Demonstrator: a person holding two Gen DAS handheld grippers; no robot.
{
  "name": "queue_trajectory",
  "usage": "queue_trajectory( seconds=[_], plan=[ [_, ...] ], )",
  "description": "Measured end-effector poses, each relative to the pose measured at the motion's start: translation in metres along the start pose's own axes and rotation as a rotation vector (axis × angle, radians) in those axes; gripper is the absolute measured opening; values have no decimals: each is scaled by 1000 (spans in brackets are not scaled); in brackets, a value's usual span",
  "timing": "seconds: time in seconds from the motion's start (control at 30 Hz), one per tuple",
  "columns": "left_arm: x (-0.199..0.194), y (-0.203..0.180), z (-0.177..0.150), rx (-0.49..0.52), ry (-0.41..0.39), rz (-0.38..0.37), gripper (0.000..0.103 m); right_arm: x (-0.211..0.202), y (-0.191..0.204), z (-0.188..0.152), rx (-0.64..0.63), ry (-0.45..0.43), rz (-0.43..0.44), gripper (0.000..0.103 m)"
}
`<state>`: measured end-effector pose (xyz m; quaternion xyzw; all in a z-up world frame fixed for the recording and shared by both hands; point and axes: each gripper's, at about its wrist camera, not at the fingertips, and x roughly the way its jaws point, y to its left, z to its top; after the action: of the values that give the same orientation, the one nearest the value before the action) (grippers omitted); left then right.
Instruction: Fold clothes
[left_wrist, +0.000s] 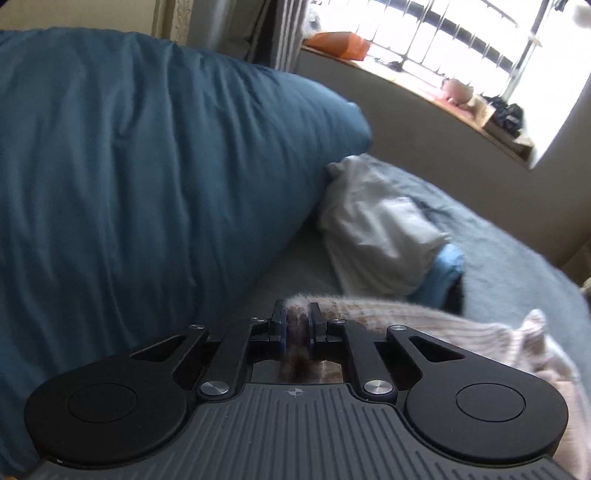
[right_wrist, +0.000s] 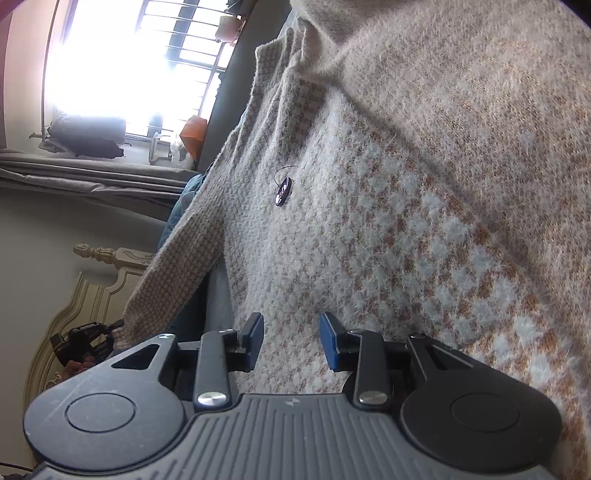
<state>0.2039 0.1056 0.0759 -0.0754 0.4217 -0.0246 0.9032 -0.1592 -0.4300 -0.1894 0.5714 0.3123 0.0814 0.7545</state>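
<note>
One sweater (right_wrist: 388, 206), two grippers: left (left_wrist: 297, 325) clamped.

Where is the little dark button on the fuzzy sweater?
In the right wrist view, the small dark oval button hangs on the fuzzy beige knitted sweater, left of centre, above and ahead of the right gripper.

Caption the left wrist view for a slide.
Left gripper pinching the fuzzy sweater's edge beside a blue pillow.

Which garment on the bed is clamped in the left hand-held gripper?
The fuzzy beige knit sweater, pinched in the left hand-held gripper; the white garment and blue one lie untouched.
</note>
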Motion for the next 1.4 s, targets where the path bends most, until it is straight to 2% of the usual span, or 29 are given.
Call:
queue_trajectory(
  seconds=[0.1,0.13,0.23,0.4,0.5,0.63,0.7,0.73,0.8,0.87,0.93,0.97,1.07,1.13,1.17,1.23,1.3,1.37,1.4],
  plan=[
    [28,2,-9,113,-75,195,15,-1,0,-1,-1,-1,-2,35],
    [33,3,-12,141,-102,239,17,-1,0,-1,-2,-2,-2,35],
    [25,10,-18,157,-181,244,25,0,1,-2,-6,-4,-3,35],
    [7,-12,-32,266,-241,177,32,3,0,-1,-6,-1,9,35],
    [13,-40,-51,310,-210,42,35,3,-1,-1,-9,-4,12,35],
    [45,-89,-81,266,-142,-129,35,3,2,-4,-23,-13,6,35],
    [63,-122,-100,270,-135,-180,35,4,5,-5,-31,-19,1,35],
    [70,-139,-112,294,-153,-185,35,4,5,-5,-36,-21,-2,35],
    [82,-171,-140,390,-231,-127,35,4,7,-6,-48,-27,-8,35],
    [103,-186,-161,463,-242,-49,32,4,8,-7,-58,-33,-12,35],
    [120,-178,-174,467,-204,29,30,4,9,-7,-64,-36,-15,35],
    [126,-164,-175,437,-180,67,30,4,9,-7,-65,-36,-13,35],
    [120,-100,-175,305,-176,107,31,3,7,-6,-66,-31,-1,35],
    [107,-60,-176,247,-170,181,31,3,5,-4,-69,-25,9,35],
    [102,-45,-174,223,-166,199,19,3,4,-3,-71,-21,14,35],
    [95,-37,-166,223,-159,199,6,3,3,-2,-74,-15,22,35],
    [89,-35,-159,227,-160,187,6,3,2,-1,-77,-9,29,35],
    [88,-65,-156,250,-198,119,14,3,2,-1,-78,-6,32,35],
    [88,-80,-154,262,-217,85,14,2,1,0,-78,-5,34,35]
  ],
)
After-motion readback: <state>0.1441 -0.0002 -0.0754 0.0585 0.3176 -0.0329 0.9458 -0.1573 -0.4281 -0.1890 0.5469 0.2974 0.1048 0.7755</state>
